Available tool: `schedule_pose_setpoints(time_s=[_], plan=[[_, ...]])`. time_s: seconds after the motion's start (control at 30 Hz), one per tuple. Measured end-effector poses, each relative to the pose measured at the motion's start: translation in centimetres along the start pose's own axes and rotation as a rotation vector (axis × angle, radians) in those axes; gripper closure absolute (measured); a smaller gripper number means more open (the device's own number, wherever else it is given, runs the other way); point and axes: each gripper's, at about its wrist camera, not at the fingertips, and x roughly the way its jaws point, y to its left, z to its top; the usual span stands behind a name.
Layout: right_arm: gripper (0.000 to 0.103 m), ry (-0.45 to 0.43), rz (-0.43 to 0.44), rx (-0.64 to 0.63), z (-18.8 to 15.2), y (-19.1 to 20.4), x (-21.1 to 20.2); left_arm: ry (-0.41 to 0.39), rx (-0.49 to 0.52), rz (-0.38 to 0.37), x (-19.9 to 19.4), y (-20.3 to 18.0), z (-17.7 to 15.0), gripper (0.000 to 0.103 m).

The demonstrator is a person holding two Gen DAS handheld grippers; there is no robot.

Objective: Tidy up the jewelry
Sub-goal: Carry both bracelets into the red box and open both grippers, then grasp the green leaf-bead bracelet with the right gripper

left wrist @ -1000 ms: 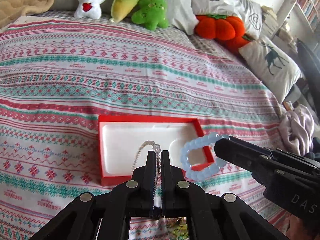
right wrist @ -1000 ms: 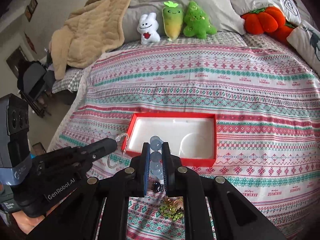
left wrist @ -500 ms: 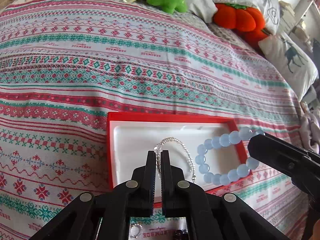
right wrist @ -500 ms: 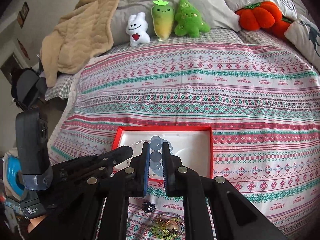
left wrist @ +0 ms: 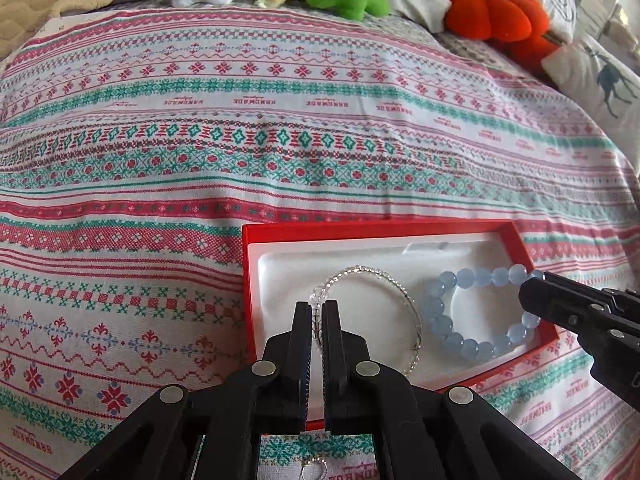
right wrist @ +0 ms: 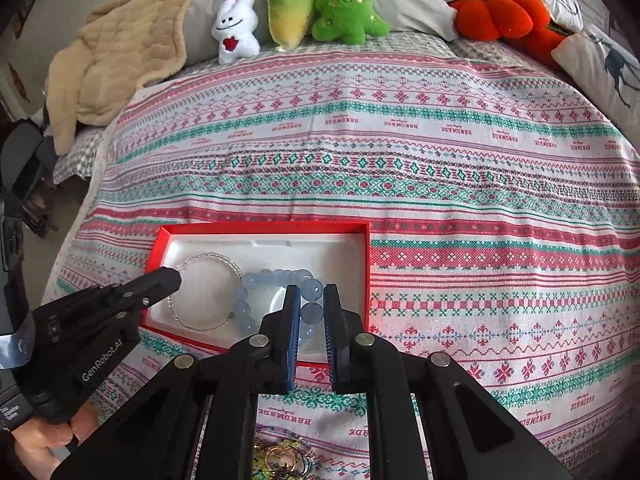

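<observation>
A red box with a white foam liner (left wrist: 280, 264) (right wrist: 256, 228) lies on the patterned bedspread. My left gripper (left wrist: 319, 308) is shut on a clear bead bracelet (left wrist: 372, 276), which lies in the left part of the liner (right wrist: 208, 258). My right gripper (right wrist: 312, 294) has its jaws slightly parted around a blue bead bracelet (right wrist: 280, 276), which rests in the right part of the liner (left wrist: 436, 316). The right gripper shows at the right edge of the left wrist view (left wrist: 532, 292). The left gripper shows in the right wrist view (right wrist: 172, 276).
A pile of other jewelry (right wrist: 280, 460) lies on the bedspread below the box, and a small ring (left wrist: 314, 468) too. Plush toys (right wrist: 296, 12), an orange pumpkin cushion (right wrist: 500, 12) and pillows line the far side. A beige blanket (right wrist: 120, 40) lies far left.
Both grippers have moved over the box and down. Both bracelets, hanging in the air before, now lie on the white liner. The right jaws have parted slightly.
</observation>
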Motion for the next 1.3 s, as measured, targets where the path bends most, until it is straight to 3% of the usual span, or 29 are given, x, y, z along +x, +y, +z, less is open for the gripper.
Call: schedule_pose_setpoints(time_s=[0.1, 0.17, 0.23, 0.3, 0.47, 0.53, 0.73, 1.3], plan=[[0.09, -0.017, 0.015, -0.005, -0.1, -0.3, -0.6, -0.003, 0.026, 0.009, -0.4, -0.4, -0.1, 0.099], [0.087, -0.018, 0.035, -0.028, -0.4, -0.4, -1.2, -0.002, 0.039, 0.009, -0.8, -0.7, -0.3, 0.088], [0.07, -0.014, 0.033, -0.051, -0.9, -0.5, -1.9, -0.013, 0.058, 0.017, -1.5, -1.0, -0.5, 0.071], [0.061, -0.024, 0.017, -0.067, -1.4, -0.6, -2.8, -0.029, 0.079, 0.019, -2.4, -1.3, -0.9, 0.062], [0.06, -0.032, 0.023, -0.069, -2.6, -0.8, -4.8, -0.056, 0.103, 0.027, -4.8, -1.5, -2.0, 0.035], [0.055, -0.035, 0.024, -0.072, -3.1, -0.7, -5.4, -0.057, 0.107, 0.036, -5.4, -1.4, -2.5, 0.024], [0.044, -0.019, 0.047, -0.07, -4.9, -0.1, -6.6, -0.026, 0.128, 0.068, -6.5, -0.9, -4.5, 0.014], [0.032, 0.038, 0.013, -0.055, -9.6, -0.9, -6.6, 0.082, 0.105, 0.108, -6.6, 3.5, -9.6, 0.006]])
